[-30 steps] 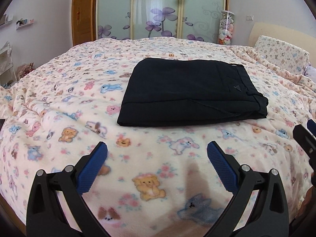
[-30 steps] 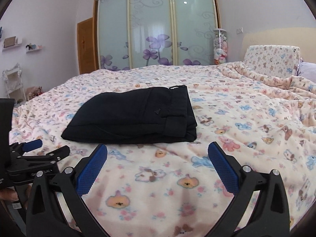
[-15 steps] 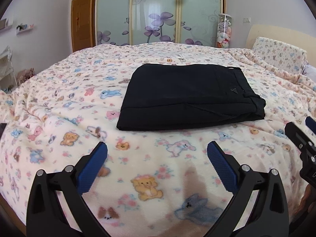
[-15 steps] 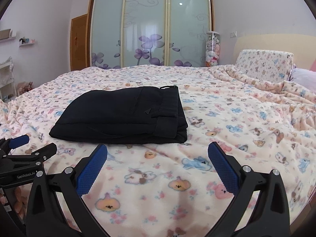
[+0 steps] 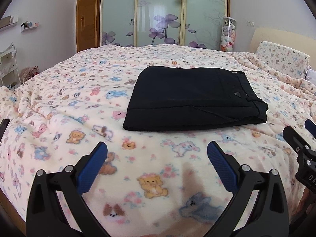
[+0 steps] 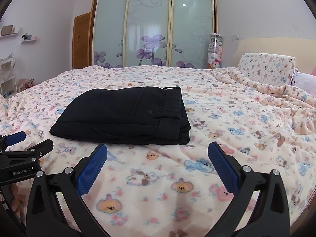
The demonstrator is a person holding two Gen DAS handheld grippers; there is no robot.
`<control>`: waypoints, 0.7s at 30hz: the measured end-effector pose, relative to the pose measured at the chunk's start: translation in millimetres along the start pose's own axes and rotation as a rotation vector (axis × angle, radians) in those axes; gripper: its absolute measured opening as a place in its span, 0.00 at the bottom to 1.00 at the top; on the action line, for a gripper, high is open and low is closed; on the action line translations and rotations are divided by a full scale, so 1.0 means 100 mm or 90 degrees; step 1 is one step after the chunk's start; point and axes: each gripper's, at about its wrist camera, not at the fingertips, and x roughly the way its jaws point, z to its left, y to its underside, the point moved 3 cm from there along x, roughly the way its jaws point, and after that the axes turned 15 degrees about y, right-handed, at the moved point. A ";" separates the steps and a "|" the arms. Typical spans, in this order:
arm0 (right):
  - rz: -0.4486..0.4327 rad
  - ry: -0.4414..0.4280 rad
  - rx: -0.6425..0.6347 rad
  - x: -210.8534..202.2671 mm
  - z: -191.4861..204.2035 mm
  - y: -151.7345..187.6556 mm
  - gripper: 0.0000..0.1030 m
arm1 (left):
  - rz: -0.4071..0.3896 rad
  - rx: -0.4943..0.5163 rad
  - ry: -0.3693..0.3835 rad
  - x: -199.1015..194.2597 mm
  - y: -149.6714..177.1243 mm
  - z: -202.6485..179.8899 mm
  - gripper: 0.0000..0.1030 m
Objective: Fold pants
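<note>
black folded pants (image 5: 195, 98) hide their legs; right hand-held gripper (image 5: 302, 138) cut off.

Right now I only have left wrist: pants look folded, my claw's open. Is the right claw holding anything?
Observer: No. The right claw is open and empty, with only blanket showing between its pads.
Operator: Touching the pants?
Observer: No. The pants lie just beyond its tips, with a thin strip of blanket between.
Operator: Waistband end tidy?
Observer: From the right wrist view, the waistband end shows its layers stacked roughly flush. A small loop pokes out at the far corner.
</note>
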 end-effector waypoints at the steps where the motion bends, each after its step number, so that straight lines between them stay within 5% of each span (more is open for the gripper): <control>1: 0.000 0.000 0.000 0.00 0.00 0.00 0.99 | 0.001 0.001 0.000 0.00 0.00 0.00 0.98; 21: 0.009 0.000 0.000 0.01 0.02 0.03 0.99 | 0.010 0.010 0.005 0.04 0.02 -0.02 0.98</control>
